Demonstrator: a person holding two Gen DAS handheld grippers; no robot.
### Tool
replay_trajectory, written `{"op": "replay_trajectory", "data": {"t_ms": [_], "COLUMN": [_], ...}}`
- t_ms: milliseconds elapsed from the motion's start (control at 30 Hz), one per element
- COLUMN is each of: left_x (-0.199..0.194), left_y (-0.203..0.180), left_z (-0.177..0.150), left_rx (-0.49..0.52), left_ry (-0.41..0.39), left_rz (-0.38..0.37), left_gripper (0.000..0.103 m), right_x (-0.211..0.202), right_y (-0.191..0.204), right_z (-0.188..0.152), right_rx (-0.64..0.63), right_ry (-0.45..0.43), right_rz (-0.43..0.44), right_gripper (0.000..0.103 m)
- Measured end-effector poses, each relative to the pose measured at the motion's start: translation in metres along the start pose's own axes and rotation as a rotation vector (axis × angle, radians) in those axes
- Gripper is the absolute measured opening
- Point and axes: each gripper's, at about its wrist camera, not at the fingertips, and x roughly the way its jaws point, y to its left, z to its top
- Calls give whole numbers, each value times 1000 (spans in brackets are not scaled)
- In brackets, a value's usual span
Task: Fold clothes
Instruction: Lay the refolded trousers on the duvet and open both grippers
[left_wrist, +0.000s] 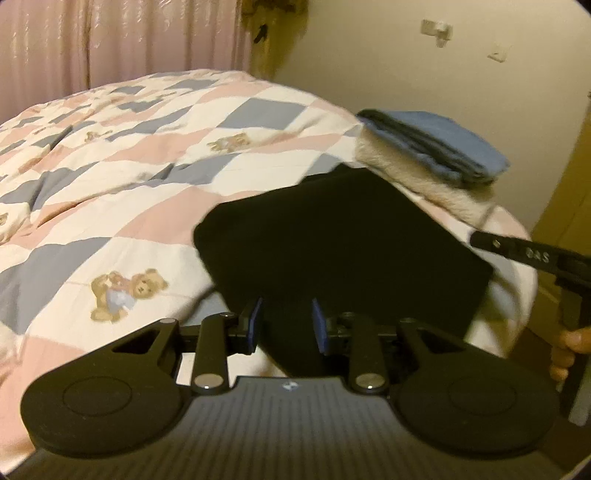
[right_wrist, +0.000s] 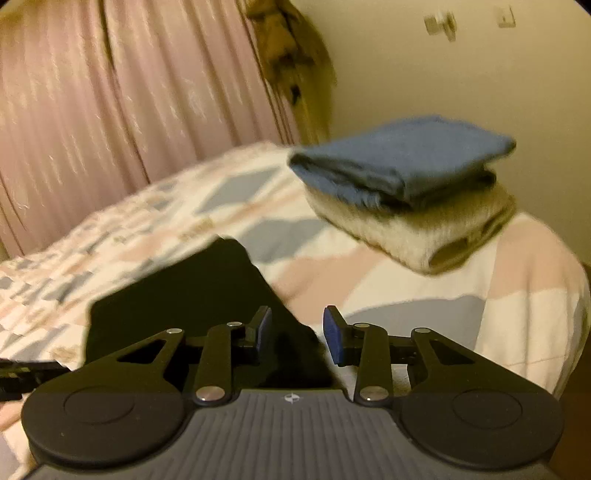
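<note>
The black garment (left_wrist: 343, 236) lies as a flat folded rectangle on the bed (left_wrist: 155, 155), with 2 folded pieces, blue (right_wrist: 402, 158) on cream (right_wrist: 424, 229), stacked at its 1 o'clock. The left tool (left_wrist: 287, 322) and right tool (right_wrist: 297, 330) hover at its 6 o'clock edge, fingers apart, gripping nothing. This fits either another fold or a lift onto the stack; nothing blocks that path

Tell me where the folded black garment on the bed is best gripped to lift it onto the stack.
Probably by its near edges, one gripper toward each near corner. The black garment lies flat on the quilt, its near edge already between the open left gripper; the open right gripper sits at its right corner.
</note>
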Motion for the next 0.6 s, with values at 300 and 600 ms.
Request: {"op": "replay_trajectory", "data": {"t_ms": [300,600], "left_x": [-5,-20], "left_y": [-65,-72], "left_z": [-42,-46], "left_rx": [198,182], "left_ry": [13,24], "left_rz": [-6,-10], "left_gripper": [24,24], "right_x": [11,-15], "right_y": [8,9], "right_z": [-26,-18], "right_rx": [-92,-69], "right_ry": [144,106], "right_rz": [-21,-2], "right_gripper": [25,27]}}
